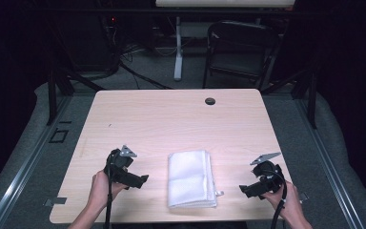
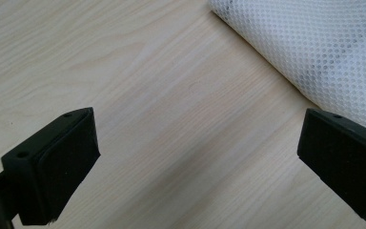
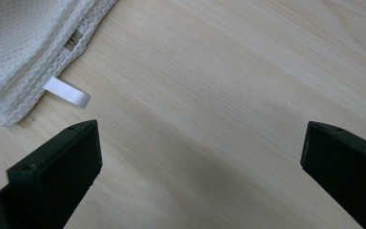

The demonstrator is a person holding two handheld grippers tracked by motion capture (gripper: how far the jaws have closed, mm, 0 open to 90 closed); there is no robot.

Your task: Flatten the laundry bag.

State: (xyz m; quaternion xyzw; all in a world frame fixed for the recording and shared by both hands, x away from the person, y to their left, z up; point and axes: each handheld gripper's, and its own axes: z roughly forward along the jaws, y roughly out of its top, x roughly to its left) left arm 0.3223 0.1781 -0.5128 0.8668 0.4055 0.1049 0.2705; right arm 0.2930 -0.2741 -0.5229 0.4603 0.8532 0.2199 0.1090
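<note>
Left hand-held gripper [image 1: 142, 180]: jaws standing wide apart, holding nothing, hovering over bare pale wooden tabletop [image 1: 171, 119], just left of folded white mesh cloth [image 1: 191, 178].
Right hand-held gripper [image 1: 244, 190]: jaws likewise gaping wide, gripping nothing, sitting right of cloth, apart from it.
Cloth: lying flat, near front edge, between both grippers.
Right gripper view: showing small white ribbon tag [image 3: 67, 91] sticking out at cloth's hem.
Left gripper view: showing honeycomb weave close up.
High view: showing small black round disc [image 1: 210, 101] near far edge.

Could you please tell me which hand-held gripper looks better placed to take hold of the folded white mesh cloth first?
Probably the right hand-held gripper: its open jaws point at the folded mesh cloth near the corner with the small white tab. The left hand-held gripper is open too, facing a plain folded edge.
</note>
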